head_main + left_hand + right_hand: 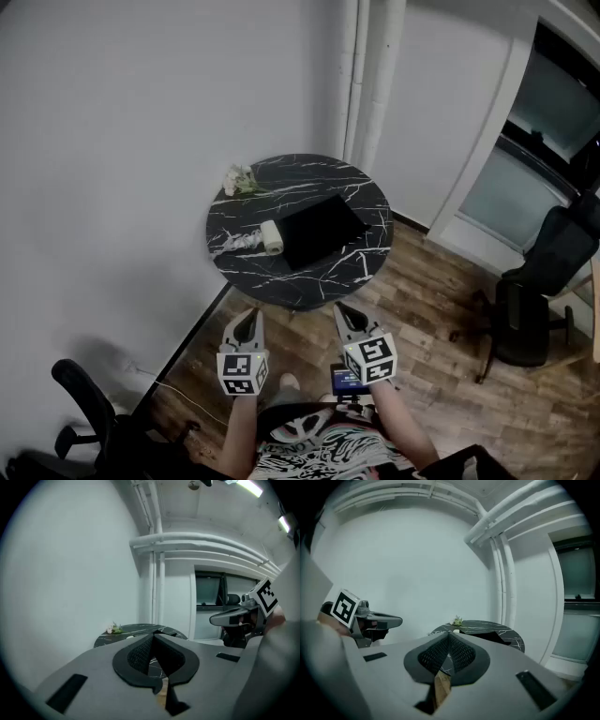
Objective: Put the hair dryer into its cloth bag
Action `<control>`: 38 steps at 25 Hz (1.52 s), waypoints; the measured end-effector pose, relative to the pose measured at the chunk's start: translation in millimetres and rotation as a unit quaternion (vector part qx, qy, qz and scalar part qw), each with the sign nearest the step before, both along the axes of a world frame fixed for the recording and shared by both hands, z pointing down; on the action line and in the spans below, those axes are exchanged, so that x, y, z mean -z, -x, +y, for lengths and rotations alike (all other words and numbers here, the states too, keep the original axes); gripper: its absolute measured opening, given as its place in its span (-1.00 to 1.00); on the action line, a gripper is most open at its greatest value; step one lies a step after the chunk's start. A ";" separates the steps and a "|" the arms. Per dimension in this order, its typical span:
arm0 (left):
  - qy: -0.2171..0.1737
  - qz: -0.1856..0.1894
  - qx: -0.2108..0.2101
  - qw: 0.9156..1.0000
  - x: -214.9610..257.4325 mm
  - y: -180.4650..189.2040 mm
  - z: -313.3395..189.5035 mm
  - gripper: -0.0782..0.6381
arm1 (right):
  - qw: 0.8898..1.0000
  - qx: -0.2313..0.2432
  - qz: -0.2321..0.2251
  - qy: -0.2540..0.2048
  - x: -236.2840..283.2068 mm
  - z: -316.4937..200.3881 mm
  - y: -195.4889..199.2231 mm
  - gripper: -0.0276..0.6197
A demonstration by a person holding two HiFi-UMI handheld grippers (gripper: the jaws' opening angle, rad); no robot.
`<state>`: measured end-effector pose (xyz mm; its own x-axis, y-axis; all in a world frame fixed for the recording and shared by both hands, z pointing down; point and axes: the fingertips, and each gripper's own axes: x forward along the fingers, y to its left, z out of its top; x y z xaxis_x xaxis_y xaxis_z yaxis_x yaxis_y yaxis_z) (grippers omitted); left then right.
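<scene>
Well back from the table (361, 192), nothing gripped.
Left gripper (247, 320) and right gripper (346, 313) are both clenched shut, empty; the hair dryer (271, 237) lies on it beside the black cloth bag (322, 230).

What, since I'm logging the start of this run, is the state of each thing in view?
left gripper: shut, empty, short of the table.
right gripper: shut, empty, short of the table.
hair dryer: lying on the table, outside the bag, at its left edge.
cloth bag: lying flat on the table.
flowers: lying at the table's far left rim.
</scene>
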<state>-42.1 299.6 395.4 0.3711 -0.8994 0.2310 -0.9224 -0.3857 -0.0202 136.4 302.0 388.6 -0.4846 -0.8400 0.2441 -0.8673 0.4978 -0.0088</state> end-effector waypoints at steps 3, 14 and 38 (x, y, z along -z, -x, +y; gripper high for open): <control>0.001 -0.011 0.005 1.000 -2.7 0.4 1.7 -0.74 | 1.000 0.002 0.000 0.001 -1.4 1.6 -0.3 -0.86; -0.010 -0.017 0.009 1.000 5.0 -5.6 10.5 -0.74 | 1.000 0.005 -0.009 -0.009 6.8 10.1 -4.0 -0.86; 0.013 -0.008 0.018 1.000 -28.2 16.6 -113.6 -0.74 | 0.999 0.006 0.026 0.034 -43.8 -115.1 8.2 -0.85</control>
